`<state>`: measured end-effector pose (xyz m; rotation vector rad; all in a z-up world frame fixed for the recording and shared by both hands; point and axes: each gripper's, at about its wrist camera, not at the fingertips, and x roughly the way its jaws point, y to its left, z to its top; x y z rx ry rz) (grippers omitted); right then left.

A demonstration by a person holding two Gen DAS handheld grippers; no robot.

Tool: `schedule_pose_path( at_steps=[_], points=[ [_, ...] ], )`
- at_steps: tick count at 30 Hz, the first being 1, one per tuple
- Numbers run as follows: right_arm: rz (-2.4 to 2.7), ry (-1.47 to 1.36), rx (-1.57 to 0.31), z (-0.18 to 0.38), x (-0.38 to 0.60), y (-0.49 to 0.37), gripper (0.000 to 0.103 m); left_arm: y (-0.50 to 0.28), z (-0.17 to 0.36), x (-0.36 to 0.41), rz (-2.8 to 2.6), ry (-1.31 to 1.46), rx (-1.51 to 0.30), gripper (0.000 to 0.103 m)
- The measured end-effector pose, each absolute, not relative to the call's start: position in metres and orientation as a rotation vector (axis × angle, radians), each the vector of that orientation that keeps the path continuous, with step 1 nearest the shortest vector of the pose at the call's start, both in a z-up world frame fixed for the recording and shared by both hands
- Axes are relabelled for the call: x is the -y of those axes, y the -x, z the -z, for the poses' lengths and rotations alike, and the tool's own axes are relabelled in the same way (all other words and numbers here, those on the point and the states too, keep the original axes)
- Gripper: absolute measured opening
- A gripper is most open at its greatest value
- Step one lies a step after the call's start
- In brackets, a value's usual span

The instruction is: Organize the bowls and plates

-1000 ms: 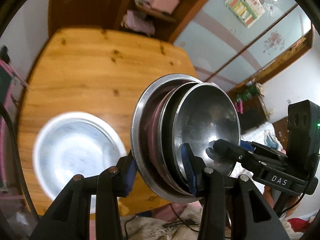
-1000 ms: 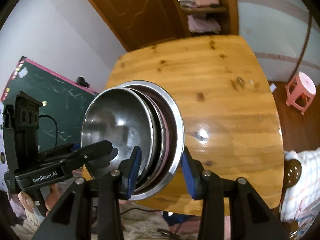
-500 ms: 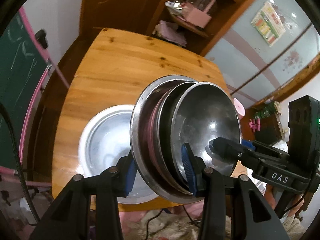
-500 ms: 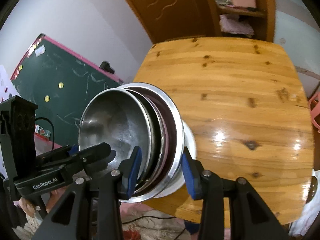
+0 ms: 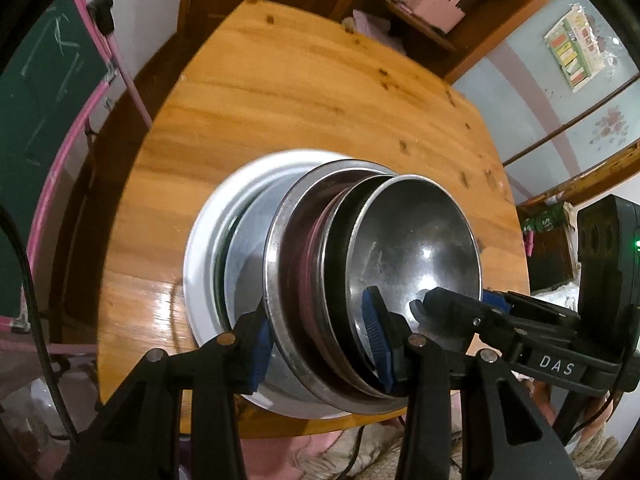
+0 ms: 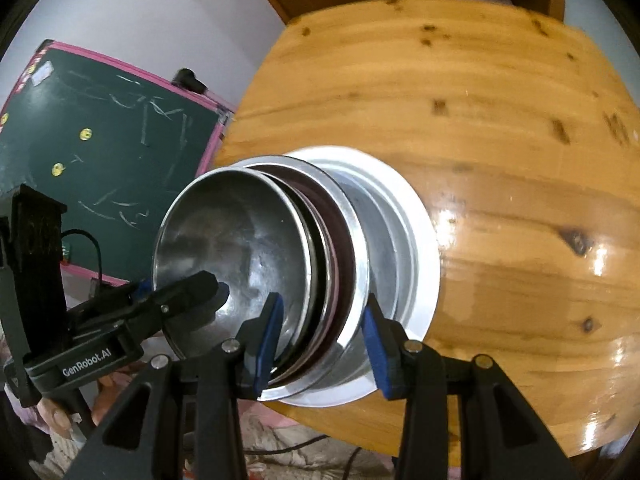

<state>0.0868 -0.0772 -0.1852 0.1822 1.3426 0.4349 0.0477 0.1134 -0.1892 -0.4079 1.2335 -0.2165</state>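
1. From the left wrist camera I see my left hand-held gripper (image 5: 320, 336) clamped on the near rim of a nested stack of round stainless-steel bowls (image 5: 416, 252). One blue pad sits outside the widest rim and the other inside the innermost bowl, so the jaws stand at a middling width, filled by the rims.

2. Directly behind the stack, further along my fingers, lies the large white-rimmed round metal basin (image 5: 204, 248) on the glossy pine worktop (image 5: 280, 92), near its front edge. The basin's rim shows to the left of and below the stack.

3. In the right wrist view my right hand-held gripper (image 6: 324, 340) grips the same stack (image 6: 240, 248) on the opposite side of the rim, mirrored, at a similar middling width.

4. Here the basin (image 6: 420, 264) peeks out to the right of and beneath the stack, and the worktop (image 6: 480, 100) beyond is bare.

5. The relation that matters: the stack's open face tilts towards me, and its base points down and away into the basin's mouth. Neither hand looks nearer; the two grips flank the stack evenly.

6. I judge the next step is lowering both sides together until the stack seats centred. I cannot tell whether its base already touches.
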Motion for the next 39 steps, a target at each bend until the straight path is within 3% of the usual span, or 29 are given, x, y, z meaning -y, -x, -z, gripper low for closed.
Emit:
schedule_pose_path(
  at_steps=[13, 17, 23, 39],
  points=[
    [-0.431, -0.134, -1.339, 0.187, 0.070, -0.089, 0.042, -0.054, 0.206, -0.112, 0.205, 0.397, -1.267, 0.043],
    [-0.419, -0.126, -1.318, 0.182, 0.071, -0.087, 0.042, -0.049, 0.189, -0.112, 0.201, 0.388, -1.222, 0.058],
    [-0.412, -0.118, -1.265, 0.171, 0.073, -0.082, 0.045, -0.048, 0.161, -0.111, 0.170, 0.333, -1.143, 0.071],
    [-0.397, -0.112, -1.167, 0.143, 0.090, -0.066, 0.045, -0.038, 0.118, -0.080, 0.190, 0.250, -1.091, 0.081]
  ],
)
